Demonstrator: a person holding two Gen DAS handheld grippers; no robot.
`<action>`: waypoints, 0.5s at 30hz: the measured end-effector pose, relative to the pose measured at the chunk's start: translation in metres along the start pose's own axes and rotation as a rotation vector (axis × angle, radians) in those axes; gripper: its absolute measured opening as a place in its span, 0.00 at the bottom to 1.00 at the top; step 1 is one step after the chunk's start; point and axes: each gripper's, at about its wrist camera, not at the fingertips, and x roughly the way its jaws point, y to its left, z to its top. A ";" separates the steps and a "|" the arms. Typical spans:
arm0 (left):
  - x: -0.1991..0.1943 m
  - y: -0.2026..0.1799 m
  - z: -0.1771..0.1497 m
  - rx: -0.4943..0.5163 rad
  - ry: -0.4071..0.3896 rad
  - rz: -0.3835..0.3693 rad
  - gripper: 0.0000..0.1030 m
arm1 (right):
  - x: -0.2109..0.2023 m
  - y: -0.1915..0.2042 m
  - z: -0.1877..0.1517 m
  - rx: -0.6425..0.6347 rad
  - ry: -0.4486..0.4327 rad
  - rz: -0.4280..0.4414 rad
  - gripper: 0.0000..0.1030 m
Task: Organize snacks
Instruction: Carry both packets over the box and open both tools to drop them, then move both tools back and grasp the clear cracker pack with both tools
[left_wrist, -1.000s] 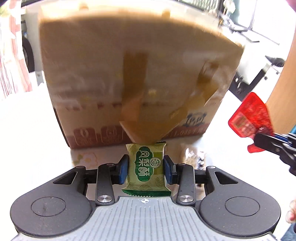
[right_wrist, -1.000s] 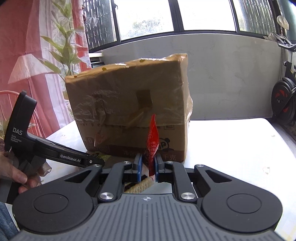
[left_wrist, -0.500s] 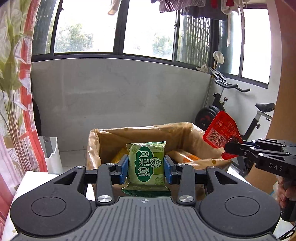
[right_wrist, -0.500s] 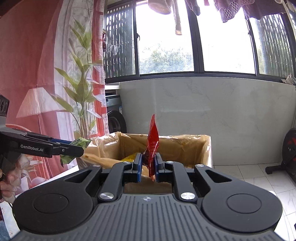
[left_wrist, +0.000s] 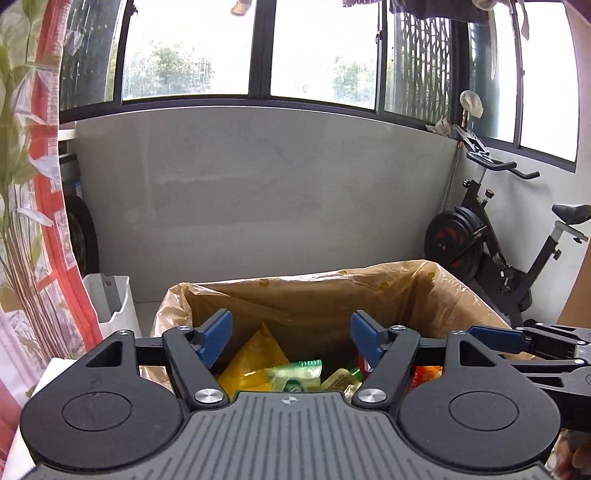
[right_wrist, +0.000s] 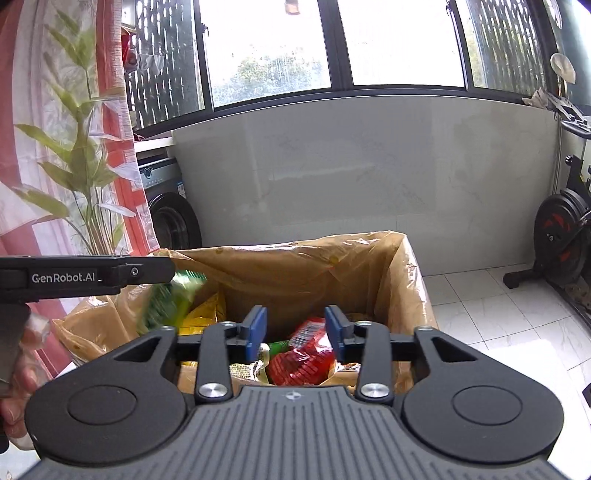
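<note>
A cardboard box (left_wrist: 461, 291) lined with brown plastic stands below both grippers; it also shows in the right wrist view (right_wrist: 406, 273). My left gripper (left_wrist: 291, 334) is open and empty above the box. A green snack packet (left_wrist: 295, 373) lies inside among yellow and orange packets. In the right wrist view the green packet (right_wrist: 166, 302) is blurred just under the left gripper's fingers. My right gripper (right_wrist: 295, 332) is open and empty, with a red snack packet (right_wrist: 306, 354) on the pile right below it.
An exercise bike (left_wrist: 509, 236) stands on the right by the grey wall. A white bin (left_wrist: 110, 302) and a plant with a red-striped curtain (left_wrist: 33, 206) are on the left. A washing machine (right_wrist: 166, 199) is behind the plant.
Both grippers have opened over the box. The green packet has dropped from the left gripper and the red packet from the right one into the box.
</note>
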 end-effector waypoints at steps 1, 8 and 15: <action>-0.001 0.003 0.000 -0.006 -0.002 -0.011 0.73 | -0.003 -0.002 -0.001 -0.004 -0.005 0.008 0.49; -0.027 0.018 -0.008 -0.072 -0.003 -0.018 0.73 | -0.039 -0.015 -0.012 -0.041 -0.028 0.027 0.49; -0.069 0.025 -0.028 -0.064 -0.006 0.005 0.72 | -0.084 -0.015 -0.044 -0.180 -0.036 0.059 0.53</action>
